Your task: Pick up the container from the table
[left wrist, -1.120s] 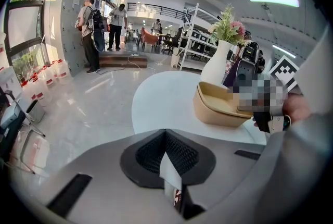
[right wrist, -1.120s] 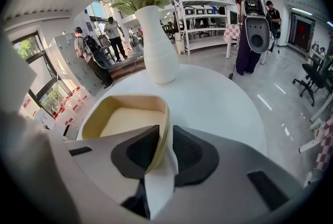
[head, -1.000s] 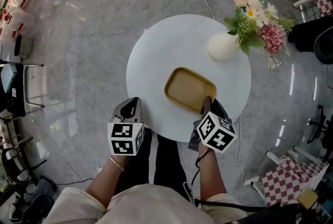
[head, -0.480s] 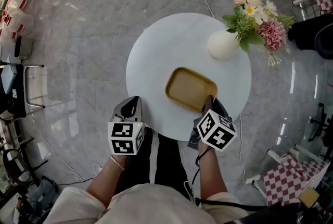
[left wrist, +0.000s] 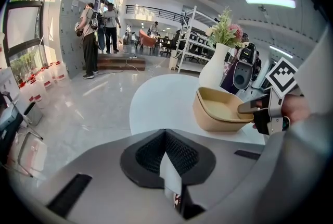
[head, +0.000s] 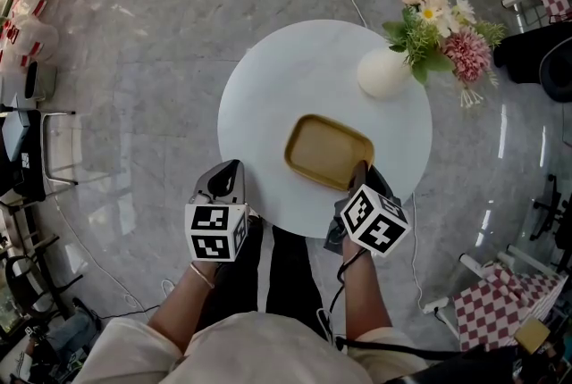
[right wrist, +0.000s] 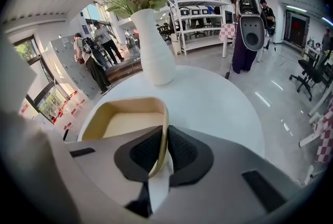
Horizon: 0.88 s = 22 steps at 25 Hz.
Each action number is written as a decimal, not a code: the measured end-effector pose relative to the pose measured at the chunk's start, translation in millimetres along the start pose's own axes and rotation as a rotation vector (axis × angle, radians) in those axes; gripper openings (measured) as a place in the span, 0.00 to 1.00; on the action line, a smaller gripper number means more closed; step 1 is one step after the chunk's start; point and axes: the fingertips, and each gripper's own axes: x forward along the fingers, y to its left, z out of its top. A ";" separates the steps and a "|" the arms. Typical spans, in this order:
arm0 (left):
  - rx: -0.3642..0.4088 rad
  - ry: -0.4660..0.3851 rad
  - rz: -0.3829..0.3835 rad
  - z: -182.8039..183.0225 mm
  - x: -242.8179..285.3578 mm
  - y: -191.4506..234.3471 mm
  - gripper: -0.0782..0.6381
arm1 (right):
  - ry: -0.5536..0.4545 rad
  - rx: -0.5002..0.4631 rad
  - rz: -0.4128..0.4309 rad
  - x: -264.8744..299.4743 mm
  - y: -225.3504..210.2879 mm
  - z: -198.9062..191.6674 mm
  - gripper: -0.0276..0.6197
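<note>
Moved: right gripper (head: pixel 359 168) jaws, narrower than a sec ago, closing on container (head: pixel 327 150) rim
Left gripper (head: pixel 233 166): jaws together, empty

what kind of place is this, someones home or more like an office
Probably an open-plan office or showroom lobby, not a home: a polished stone floor, white metal shelving racks and a wheeled office chair surround the round white table with its vase of flowers.

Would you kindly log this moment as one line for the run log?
phase: grasp | right gripper: jaws closing on container rim | left gripper: shut, empty, at table edge | container: on table
</note>
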 end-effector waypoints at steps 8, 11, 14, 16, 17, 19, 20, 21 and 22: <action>0.009 -0.003 -0.008 0.9 -1.9 -1.2 0.13 | -0.012 0.010 0.011 -5.8 1.3 0.7 0.11; 0.013 -0.008 -0.012 2.5 -2.8 -2.1 0.13 | -0.017 0.013 0.013 -9.4 1.1 0.3 0.11; 0.015 -0.014 -0.018 5.0 -4.5 -3.9 0.13 | -0.020 0.018 0.011 -14.3 0.2 -0.2 0.11; 0.018 -0.020 -0.023 7.4 -6.1 -5.5 0.13 | -0.025 0.021 0.008 -18.4 -0.5 0.2 0.11; 0.019 -0.024 -0.026 8.7 -6.9 -6.5 0.13 | -0.028 0.022 0.007 -20.7 -1.0 0.7 0.11; 0.023 -0.030 -0.031 10.9 -8.4 -8.6 0.13 | -0.034 0.025 0.004 -25.2 -2.2 1.4 0.11; 0.026 -0.033 -0.034 11.6 -9.1 -9.7 0.13 | -0.036 0.027 0.004 -27.5 -2.7 1.7 0.11; 0.029 -0.036 -0.037 12.3 -9.8 -10.7 0.13 | -0.039 0.028 0.003 -29.7 -3.3 2.1 0.11; 0.031 -0.039 -0.039 13.0 -10.5 -11.5 0.13 | -0.043 0.030 0.002 -31.9 -3.7 2.6 0.11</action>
